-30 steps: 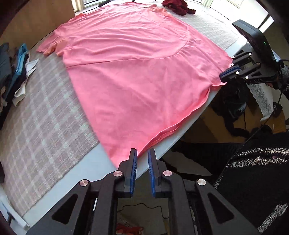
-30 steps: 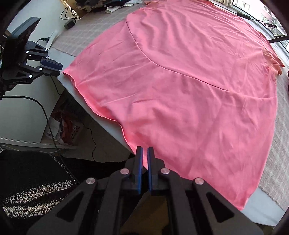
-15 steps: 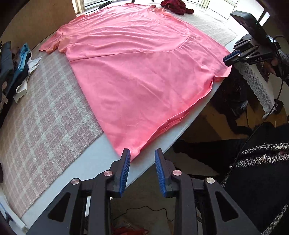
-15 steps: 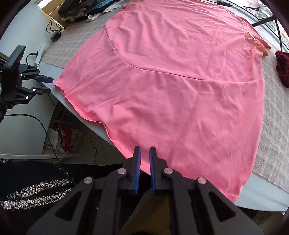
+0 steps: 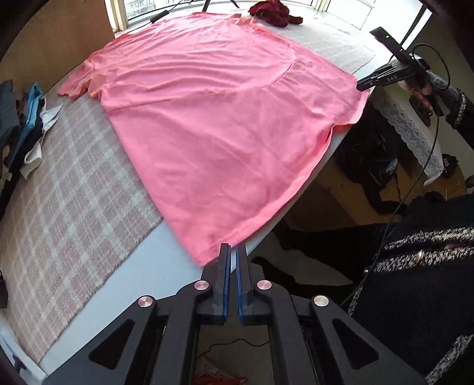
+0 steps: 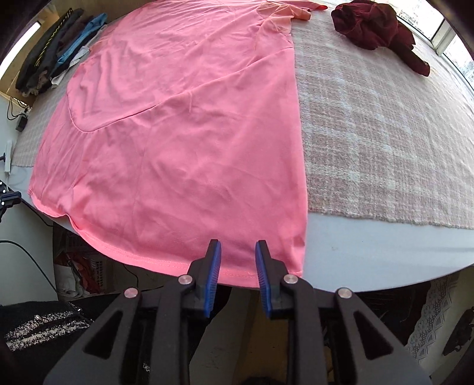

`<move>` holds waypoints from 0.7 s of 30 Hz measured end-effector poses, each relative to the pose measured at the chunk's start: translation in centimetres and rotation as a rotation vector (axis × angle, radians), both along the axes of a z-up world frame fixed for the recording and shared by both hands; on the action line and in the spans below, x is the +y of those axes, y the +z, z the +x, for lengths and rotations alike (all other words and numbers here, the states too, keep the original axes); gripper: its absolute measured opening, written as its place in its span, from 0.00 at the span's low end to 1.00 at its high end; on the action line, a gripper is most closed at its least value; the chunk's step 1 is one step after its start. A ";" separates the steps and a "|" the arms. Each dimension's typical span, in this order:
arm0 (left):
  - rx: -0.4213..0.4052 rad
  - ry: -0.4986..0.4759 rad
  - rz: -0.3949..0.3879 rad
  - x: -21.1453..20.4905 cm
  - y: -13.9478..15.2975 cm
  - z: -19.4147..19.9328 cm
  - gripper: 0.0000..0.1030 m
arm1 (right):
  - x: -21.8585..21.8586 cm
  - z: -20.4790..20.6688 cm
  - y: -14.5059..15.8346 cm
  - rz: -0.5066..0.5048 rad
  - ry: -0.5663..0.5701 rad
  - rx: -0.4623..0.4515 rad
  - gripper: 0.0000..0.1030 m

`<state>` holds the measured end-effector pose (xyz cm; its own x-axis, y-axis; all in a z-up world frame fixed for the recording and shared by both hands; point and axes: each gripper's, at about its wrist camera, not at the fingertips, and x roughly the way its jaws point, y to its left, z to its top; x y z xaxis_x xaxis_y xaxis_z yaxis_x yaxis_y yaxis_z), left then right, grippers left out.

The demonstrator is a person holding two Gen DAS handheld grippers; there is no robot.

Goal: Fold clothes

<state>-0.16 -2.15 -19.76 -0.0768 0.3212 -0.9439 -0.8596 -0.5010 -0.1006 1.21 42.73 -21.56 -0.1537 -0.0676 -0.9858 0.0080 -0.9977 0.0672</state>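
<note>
A pink T-shirt (image 5: 219, 118) lies spread flat on the table, its hem along the near edge. My left gripper (image 5: 233, 250) points down at the hem's left corner; its jaws are closing with only a thin slit between them, and no cloth shows in the slit. My right gripper (image 6: 238, 247) hovers over the hem near the shirt's (image 6: 183, 133) right corner. Its jaws are opening, the hem shows in the gap, and the pads do not press on it. In the left wrist view the right gripper (image 5: 370, 82) appears beyond the shirt's far hem corner, held by a hand.
A checked cloth (image 6: 385, 142) covers the white table (image 6: 370, 251). A dark red garment (image 6: 376, 26) lies at the back, and a pile of dark and blue clothes (image 5: 20, 118) sits on the left. Cables, a lace cloth (image 5: 414, 130) and clutter lie below the edge.
My right gripper slid along the hem toward the shirt's right corner, rolled, and spread its jaws from nearly shut. My left gripper's jaws widened, then narrowed again at the left hem corner.
</note>
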 end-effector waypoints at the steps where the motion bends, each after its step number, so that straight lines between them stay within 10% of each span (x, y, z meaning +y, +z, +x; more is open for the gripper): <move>1: -0.002 0.021 0.000 0.3 -0.1 -0.5 0.37 | 0.3 0.0 0.2 0.009 -0.015 0.007 0.26; 4: -0.015 0.103 -0.016 0.3 -1.0 -1.9 0.39 | 2.4 0.7 0.3 0.010 -0.090 0.016 0.43; 14: -0.111 0.288 -0.083 -2.3 -4.2 -3.7 0.36 | 6.2 2.9 -0.5 -0.047 -0.218 0.011 0.44; 18: -0.118 0.273 -0.075 -2.1 -4.2 -3.7 0.09 | 6.8 3.3 0.2 -0.073 -0.241 0.028 0.44; 21: -0.117 0.266 -0.074 -2.4 -4.2 -3.9 0.08 | 6.8 3.6 0.6 -0.097 -0.239 0.027 0.44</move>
<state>-4.04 -4.57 -23.98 -0.0387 0.2339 -0.9715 -0.6818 -0.7169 -0.1455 4.77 49.54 -20.99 -0.2029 -0.1207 -0.9717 -0.2236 -0.9604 0.1659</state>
